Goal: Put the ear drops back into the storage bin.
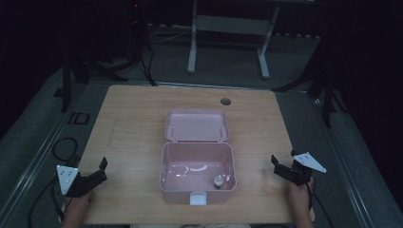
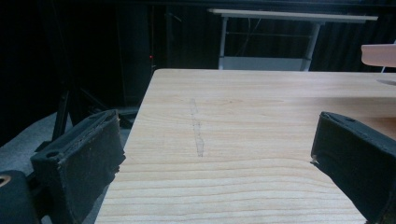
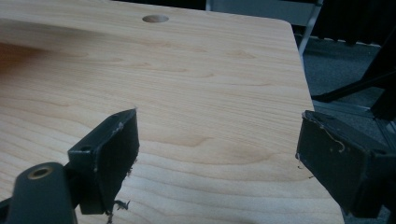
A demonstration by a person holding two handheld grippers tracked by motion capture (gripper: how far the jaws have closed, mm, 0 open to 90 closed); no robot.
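Note:
An open pink plastic box sits mid-table, its lid flipped back flat behind it. Inside, near the front right corner, stands a small bottle-like object; its details are too small to tell. My left gripper rests at the table's front left corner, open and holding nothing. In the left gripper view, the left gripper has its jaws wide apart over bare wood, with a pink edge of the box at the far right. My right gripper is open at the front right, holding nothing.
The wooden table has a round cable hole near its far edge. A white latch hangs on the box's front. A white frame stand and dark tripod legs stand on the floor beyond.

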